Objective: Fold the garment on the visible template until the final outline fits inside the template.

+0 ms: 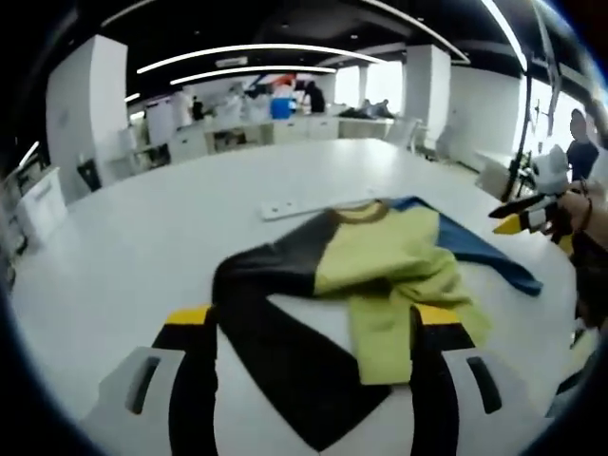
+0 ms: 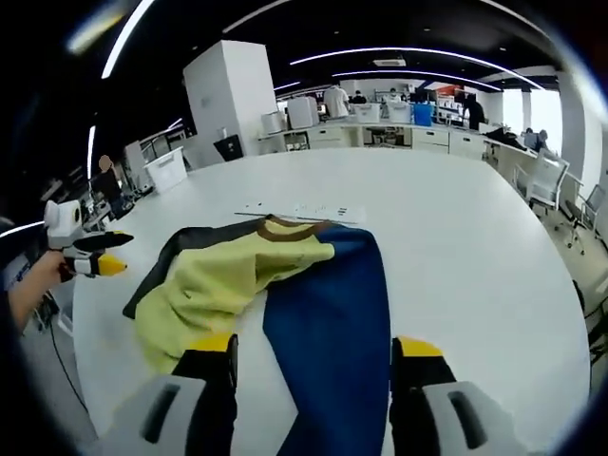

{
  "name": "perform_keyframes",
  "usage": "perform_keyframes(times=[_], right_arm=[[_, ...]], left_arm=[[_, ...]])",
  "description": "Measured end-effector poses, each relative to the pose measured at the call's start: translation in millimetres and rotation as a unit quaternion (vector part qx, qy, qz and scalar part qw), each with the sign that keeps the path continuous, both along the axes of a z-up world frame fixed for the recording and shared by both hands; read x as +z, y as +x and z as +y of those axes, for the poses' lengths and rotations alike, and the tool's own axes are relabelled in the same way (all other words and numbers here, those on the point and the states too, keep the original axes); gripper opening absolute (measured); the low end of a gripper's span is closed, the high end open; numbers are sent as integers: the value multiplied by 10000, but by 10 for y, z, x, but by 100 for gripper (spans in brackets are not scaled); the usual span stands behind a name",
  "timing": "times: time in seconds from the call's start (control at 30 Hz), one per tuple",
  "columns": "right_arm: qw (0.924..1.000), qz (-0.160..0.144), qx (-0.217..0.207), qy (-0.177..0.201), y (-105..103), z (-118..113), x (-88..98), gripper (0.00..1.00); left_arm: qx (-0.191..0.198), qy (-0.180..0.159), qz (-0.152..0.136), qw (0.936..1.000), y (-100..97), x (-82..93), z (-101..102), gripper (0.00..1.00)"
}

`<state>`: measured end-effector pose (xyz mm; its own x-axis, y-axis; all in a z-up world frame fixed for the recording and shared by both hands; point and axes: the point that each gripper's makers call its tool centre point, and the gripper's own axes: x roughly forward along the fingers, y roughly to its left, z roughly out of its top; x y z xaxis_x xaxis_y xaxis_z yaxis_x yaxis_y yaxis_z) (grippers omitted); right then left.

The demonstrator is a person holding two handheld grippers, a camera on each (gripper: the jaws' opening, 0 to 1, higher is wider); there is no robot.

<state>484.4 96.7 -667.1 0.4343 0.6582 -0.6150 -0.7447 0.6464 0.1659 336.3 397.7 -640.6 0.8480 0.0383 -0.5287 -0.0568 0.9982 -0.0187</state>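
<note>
One garment [image 1: 380, 275], in black, yellow-green and blue panels with a brown collar, is lying crumpled on a white tabletop [image 1: 142, 247]; the yellow-green part is bunching over the middle and a blue sleeve is trailing toward the right of the left gripper view. Just beyond the collar a pale flat strip [image 1: 304, 205] is lying on the tabletop; whether it belongs to the template cannot be told, and no template outline is showing clearly.

Two tools are in play. The left tool [image 1: 313, 351] is standing released, its yellow-tipped jaws spread on either side of a black panel and grasping nothing. The right tool [image 2: 313, 370] is likewise standing released, its jaws straddling the blue panel [image 2: 332, 323] without closing on it. In each view the other tool is appearing at the edge, held by a hand [image 2: 33, 280]; there its jaws are looking nearly together.

Judged risks: pinching the bunched yellow-green layer together with what lies beneath would be dragging two layers at once and skewing the fold; lifting a single panel would be leaving the twisted sleeve trapped underneath; pulling toward the near rim would be sliding the garment off the tabletop and out of the workspace.

Counts: one garment, two tools, one strip, one tabletop.
</note>
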Motion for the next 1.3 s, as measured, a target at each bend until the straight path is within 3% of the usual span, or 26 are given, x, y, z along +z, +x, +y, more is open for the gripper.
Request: perform_keyframes(times=[0.13, 0.27, 0.57, 0.77, 1.03, 1.3], right_arm=[[10000, 67, -63, 31, -95, -87, -14, 63], [9999, 93, -130, 27, -174, -178, -19, 61], [9996, 80, -213, -157, -340, -389, -100, 57], [9987, 157, -388, -284, -447, -554, -205, 53], [9967, 335, -555, -491, -649, -746, -372, 48], [9942, 423, -741, -653, -723, -936, -481, 45]], left_arm=[[-17, -15, -32, 10000, -95, 13, -72, 86], [18, -45, -10, 10000, -204, -20, -108, 83], [382, 25, 212, 9990, -435, -283, 4, 64], [619, 6, 512, 9968, -566, -501, 33, 51], [835, -48, 709, 9940, -615, -681, 36, 38], [919, -16, 955, 9912, -674, -825, 19, 28]])
